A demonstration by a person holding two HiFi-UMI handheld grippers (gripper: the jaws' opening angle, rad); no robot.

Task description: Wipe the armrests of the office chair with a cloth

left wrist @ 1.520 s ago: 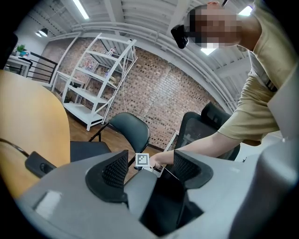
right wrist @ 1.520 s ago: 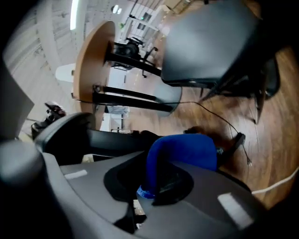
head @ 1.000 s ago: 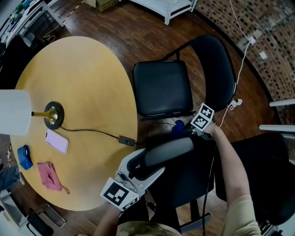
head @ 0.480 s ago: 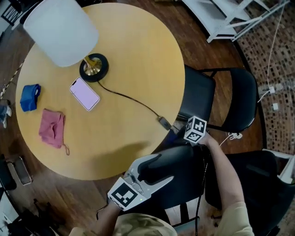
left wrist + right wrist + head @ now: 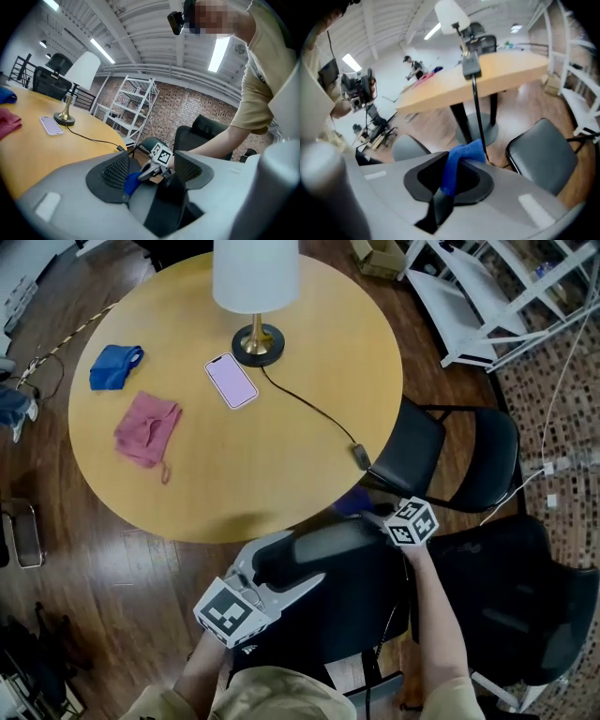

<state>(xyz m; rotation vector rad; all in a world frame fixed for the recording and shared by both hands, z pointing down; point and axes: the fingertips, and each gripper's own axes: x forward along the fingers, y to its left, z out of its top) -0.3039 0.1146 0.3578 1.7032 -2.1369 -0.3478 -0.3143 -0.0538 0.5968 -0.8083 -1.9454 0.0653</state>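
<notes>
Blue, fleecy fabric first: the blue cloth (image 5: pixel 459 161) is pinched between the closed jaws of the right gripper (image 5: pixel 451 182). It shows as a folded wad that stands up past the dark pads and droops to one side. From above it sits at the far end of the armrest (image 5: pixel 328 542), close to the desk edge; whether it touches the armrest cannot be made out.

The armrest is a long, rounded pad in matt black with a smooth skin. It belongs to the black office chair (image 5: pixel 506 606), which stands near the round desk (image 5: pixel 281 437). The left gripper (image 5: pixel 151 171) is grey-white moulded plastic with dimpled dark pads. It is clamped across the armrest's near end, its jaws held part-way apart by the pad's width.

The desk top is circular, in pale yellow wood. On it, well apart from the chair:
- a lamp (image 5: pixel 256 277) with a white shade and a brass foot
- a phone (image 5: pixel 231 381) lying flat beside that foot
- a rumpled pink cloth (image 5: pixel 147 430)
- a crumpled blue rag (image 5: pixel 114 367) near the pink cloth

A thin black cable (image 5: pixel 309 407) runs from the lamp to an inline switch at the desk rim. A black folding chair (image 5: pixel 422 451) with a padded square seat stands just beside the desk. The floor (image 5: pixel 112 568) is dark wooden boards.
</notes>
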